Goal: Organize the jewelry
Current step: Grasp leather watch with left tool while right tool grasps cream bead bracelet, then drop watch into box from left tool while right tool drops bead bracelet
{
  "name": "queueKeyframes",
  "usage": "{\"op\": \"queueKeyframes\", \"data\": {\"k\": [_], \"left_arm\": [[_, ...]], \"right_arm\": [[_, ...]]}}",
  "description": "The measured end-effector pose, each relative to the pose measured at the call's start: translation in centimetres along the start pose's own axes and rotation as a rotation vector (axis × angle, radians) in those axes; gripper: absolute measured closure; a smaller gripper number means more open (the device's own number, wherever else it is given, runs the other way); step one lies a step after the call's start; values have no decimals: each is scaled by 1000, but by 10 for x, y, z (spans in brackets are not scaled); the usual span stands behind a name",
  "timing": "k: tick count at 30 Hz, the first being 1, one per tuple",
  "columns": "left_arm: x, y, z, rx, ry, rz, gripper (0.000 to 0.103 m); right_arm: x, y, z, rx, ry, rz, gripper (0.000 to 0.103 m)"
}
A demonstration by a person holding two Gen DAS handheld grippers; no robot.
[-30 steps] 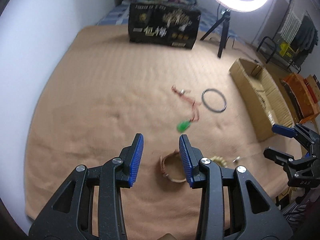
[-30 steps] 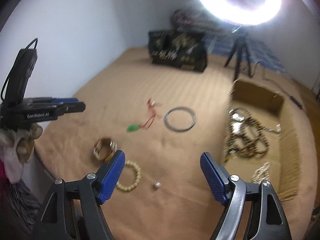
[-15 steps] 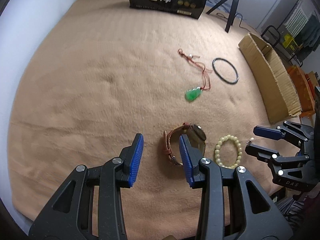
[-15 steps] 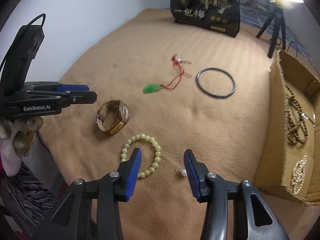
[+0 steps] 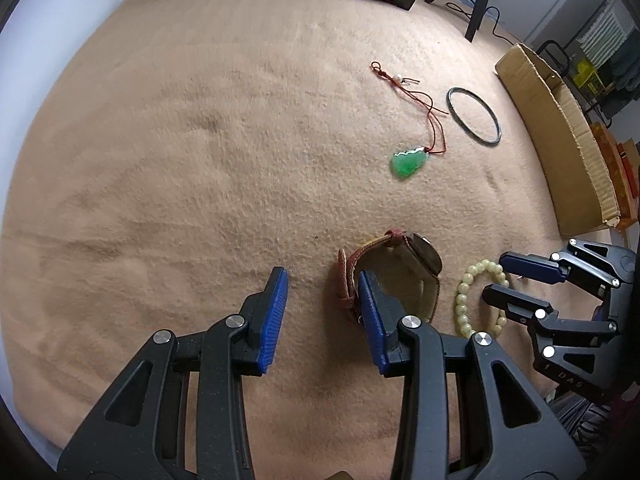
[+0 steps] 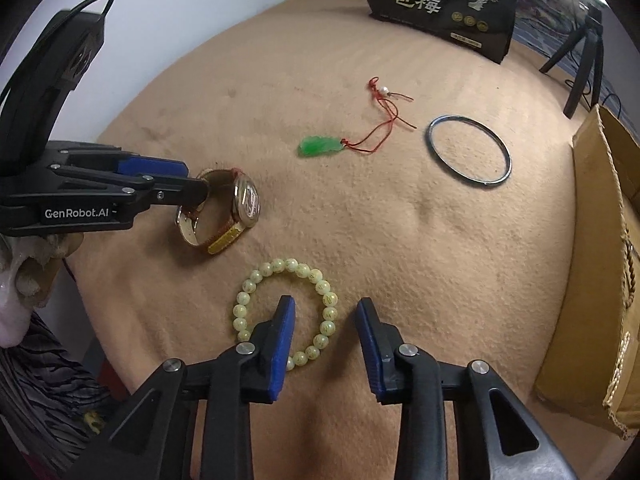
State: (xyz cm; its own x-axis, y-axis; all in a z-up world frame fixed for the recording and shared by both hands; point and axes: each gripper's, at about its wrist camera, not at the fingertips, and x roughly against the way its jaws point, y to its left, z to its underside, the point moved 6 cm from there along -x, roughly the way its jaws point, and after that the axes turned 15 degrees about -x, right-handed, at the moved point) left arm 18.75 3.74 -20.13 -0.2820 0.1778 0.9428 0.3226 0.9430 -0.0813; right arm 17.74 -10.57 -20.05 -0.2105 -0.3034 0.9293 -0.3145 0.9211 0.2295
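Note:
A wristwatch (image 5: pixel 404 264) with a brown strap lies on the tan blanket; it also shows in the right wrist view (image 6: pixel 224 212). My left gripper (image 5: pixel 322 300) is open, its right finger inside the strap loop, the strap's near side between the jaws. A pale bead bracelet (image 6: pixel 286 312) lies near the front edge, also in the left wrist view (image 5: pixel 478 300). My right gripper (image 6: pixel 326 330) is open, its left finger inside the bracelet ring, the beads' right side between the jaws. A green pendant (image 6: pixel 320 145) on red cord and a dark bangle (image 6: pixel 470 151) lie farther back.
A cardboard box (image 6: pixel 600 264) holding beaded jewelry stands at the right. A black printed box (image 6: pixel 440 4) stands at the back, with a light tripod (image 6: pixel 584 56) beside it. The blanket's front edge is close under both grippers.
Both grippers have come down and forward. The left one now straddles the watch strap; the right one has narrowed from wide open and now straddles the bracelet's beads.

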Motion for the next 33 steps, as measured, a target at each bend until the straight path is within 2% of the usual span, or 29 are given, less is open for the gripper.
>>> {"op": "queueKeyframes", "data": {"k": [4,8,10,13,21,33], "left_arm": [[-5,-2,-1,-9,3,-9,68],[-6,-6,-2,-23,-2,-6,90],[-6,-9,-4,-31,-4,-12,96],[-4,-15,-6,-50,-12,-37,96],[13,-14,-12,-39,-63,-55,96],[47,-23,-29,-30,-154,-41,96]], "right_arm": [[-2,3,-1,17,-6,15,83],[-3,6,-2,23,-13,19,94],[-3,5,-4,19,-15,16,94],[-1,6,-6,12,-27,12,98],[22,12,-14,2,-97,-14,98],[66,-2,-22,-59,-218,-36,98]]}}
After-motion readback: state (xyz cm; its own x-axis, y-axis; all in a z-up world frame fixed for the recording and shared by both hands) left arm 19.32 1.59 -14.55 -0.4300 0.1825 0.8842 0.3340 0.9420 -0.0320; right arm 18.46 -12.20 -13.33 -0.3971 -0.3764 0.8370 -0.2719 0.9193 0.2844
